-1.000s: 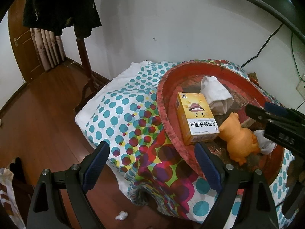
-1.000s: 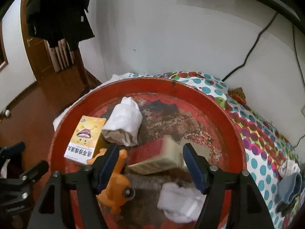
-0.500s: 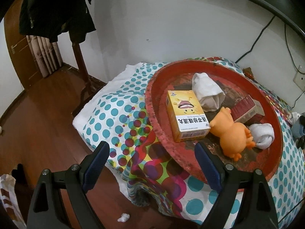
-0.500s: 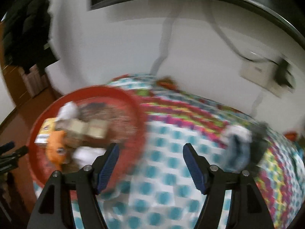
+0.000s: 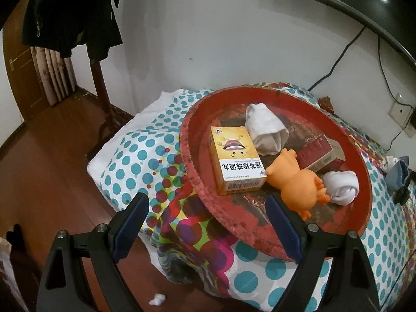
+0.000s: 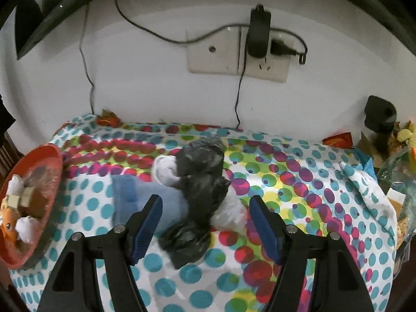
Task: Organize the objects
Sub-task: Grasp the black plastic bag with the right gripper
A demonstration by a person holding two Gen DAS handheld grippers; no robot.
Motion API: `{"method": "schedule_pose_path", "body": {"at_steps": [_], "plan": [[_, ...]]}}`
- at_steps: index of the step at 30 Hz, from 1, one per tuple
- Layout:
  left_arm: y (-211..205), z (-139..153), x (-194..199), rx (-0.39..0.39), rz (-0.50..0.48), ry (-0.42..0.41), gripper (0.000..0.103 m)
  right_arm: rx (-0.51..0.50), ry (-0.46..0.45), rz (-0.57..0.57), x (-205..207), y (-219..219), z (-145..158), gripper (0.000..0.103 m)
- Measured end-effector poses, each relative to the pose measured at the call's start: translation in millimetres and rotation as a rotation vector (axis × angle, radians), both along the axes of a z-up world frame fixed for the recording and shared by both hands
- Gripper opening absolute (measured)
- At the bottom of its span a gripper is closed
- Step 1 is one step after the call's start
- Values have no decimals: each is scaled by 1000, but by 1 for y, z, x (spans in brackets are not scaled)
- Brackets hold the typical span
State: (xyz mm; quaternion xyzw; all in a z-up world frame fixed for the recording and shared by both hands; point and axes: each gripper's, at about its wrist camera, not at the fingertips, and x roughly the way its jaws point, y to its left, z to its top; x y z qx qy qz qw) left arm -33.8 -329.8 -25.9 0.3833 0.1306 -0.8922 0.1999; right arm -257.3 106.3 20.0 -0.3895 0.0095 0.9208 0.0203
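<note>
A round red tray (image 5: 193, 171) sits on the polka-dot cloth and holds a yellow box (image 5: 235, 160), an orange toy (image 5: 299, 182), a red-and-tan box (image 5: 321, 156) and two rolled white socks (image 5: 265, 130). My left gripper (image 5: 208, 228) is open and empty, near the tray's front rim. My right gripper (image 6: 205, 227) is open and empty over a pile of socks: a black one (image 6: 201, 182), a blue one (image 6: 145, 197) and white ones (image 6: 163, 169). The tray shows at the left edge of the right wrist view (image 6: 56, 179).
A wall socket with a black plug (image 6: 257, 36) and cables is behind the table. Clutter and a black object (image 6: 379, 114) stand at the table's right end. A coat rack (image 5: 101, 85) stands on the wood floor left of the table.
My right gripper has swung right, away from above the tray to above the sock pile. My left gripper has shifted slightly; the tray now shows whole in its view.
</note>
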Motion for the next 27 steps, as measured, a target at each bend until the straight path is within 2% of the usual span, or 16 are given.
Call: {"method": "schedule_pose_path", "body": {"at_steps": [6,8,10,11,16,22,27], "plan": [[10,-4,-4,-39,-26,-17,89,22,-25,21,-23,-7,-19,59],[13,-4,-4,-50,-36,-12,90,37,-38,37,-28,-13,-28,49],[16,-4,-5,-57,-48,-8,90,23,-56,47,-29,-16,-36,29],[17,-4,-6,-63,-49,-9,90,5,-60,53,-27,-16,-39,26],[22,-6,-8,-86,-62,-19,90,-74,-38,101,1,-22,-41,22],[26,-1,-5,-71,-72,6,90,-105,-58,200,47,-36,-43,22],[39,2,-5,-114,-95,12,90,-139,-65,221,84,-28,-43,22]]}}
